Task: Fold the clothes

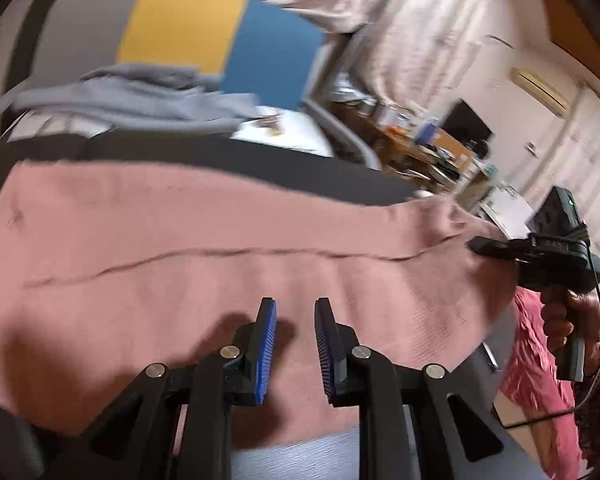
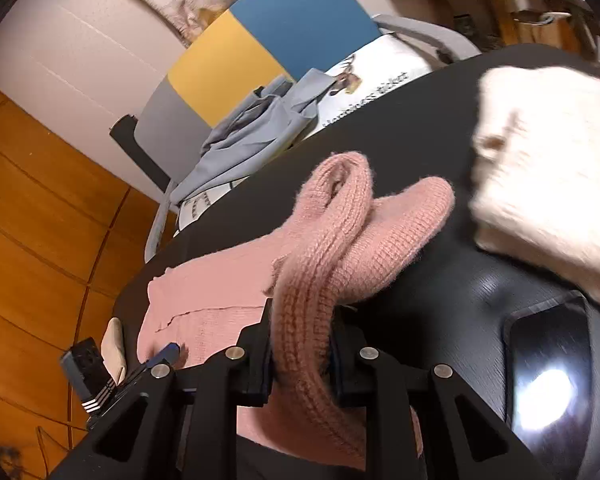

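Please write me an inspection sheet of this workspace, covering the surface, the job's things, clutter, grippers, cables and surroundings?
Surface: black table, mostly bare on the far side.
Job's things: pink knit sweater spread flat across the table; its ribbed sleeve is lifted and looped.
Clutter: cream knit garment lying beside the sweater; black phone glinting at the table edge.
Grippers: left gripper open, over the sweater, holding nothing; right gripper shut on the sleeve.
Cables: thin black cable hanging from the right gripper's handle.
Surroundings: chair with grey, yellow and blue back, grey-blue garment draped on it; wooden floor; cluttered shelf, blurred.
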{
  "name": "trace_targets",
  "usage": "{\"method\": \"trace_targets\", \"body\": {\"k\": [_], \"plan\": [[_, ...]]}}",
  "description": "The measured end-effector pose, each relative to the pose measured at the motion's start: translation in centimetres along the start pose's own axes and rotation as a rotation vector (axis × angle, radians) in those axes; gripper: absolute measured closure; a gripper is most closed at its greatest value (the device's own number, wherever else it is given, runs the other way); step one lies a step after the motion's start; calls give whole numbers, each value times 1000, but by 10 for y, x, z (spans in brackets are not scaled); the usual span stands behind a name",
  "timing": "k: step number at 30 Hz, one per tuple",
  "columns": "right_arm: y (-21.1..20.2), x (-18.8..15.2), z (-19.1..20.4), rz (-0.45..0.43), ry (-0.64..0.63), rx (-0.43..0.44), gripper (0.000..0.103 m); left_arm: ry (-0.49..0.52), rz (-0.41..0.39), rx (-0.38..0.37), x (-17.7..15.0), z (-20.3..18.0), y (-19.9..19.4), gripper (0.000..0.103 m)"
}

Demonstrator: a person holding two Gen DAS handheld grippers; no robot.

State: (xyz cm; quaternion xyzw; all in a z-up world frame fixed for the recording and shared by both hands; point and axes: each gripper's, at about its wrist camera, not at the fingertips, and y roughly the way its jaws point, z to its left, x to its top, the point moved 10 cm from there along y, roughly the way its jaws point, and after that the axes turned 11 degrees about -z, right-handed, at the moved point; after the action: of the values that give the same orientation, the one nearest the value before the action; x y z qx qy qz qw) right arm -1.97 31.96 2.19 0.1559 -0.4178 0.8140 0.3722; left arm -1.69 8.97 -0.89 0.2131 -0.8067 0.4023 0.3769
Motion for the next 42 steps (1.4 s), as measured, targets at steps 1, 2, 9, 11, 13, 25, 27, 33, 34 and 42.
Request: {"method": "trace_targets", "body": {"k": [1, 2, 9, 11, 13, 25, 27, 33, 34, 42], "plan": [[-4, -1, -2, -5, 7, -6, 81, 16, 6, -7, -1, -9, 5, 84], [-8, -2, -4, -10, 16, -11, 81, 47, 15, -7, -2, -19, 17, 84], [-26, -2, 10, -49, 82, 13, 82, 126, 57, 67, -16, -25, 54, 84], [-29, 5, 23, -59, 78, 15, 82, 89, 30, 6, -4, -26, 41, 84], [-29, 12, 41, -66, 66, 16, 82, 90, -32, 58, 12, -6, 21, 84], [51, 7, 222, 9, -136, 76, 84, -190, -129, 309, 19, 191, -72, 88], [80, -5, 244, 34, -160, 72, 84, -225, -128, 289, 13, 202, -77, 88], [172, -73, 303, 163, -261, 61, 85, -315, -131, 228, 6, 226, -82, 88], [185, -86, 312, 179, -298, 52, 85, -326, -133, 219, 8, 228, -81, 88], [262, -181, 331, 320, -539, -17, 79, -407, -162, 148, 10, 236, -78, 93]]}}
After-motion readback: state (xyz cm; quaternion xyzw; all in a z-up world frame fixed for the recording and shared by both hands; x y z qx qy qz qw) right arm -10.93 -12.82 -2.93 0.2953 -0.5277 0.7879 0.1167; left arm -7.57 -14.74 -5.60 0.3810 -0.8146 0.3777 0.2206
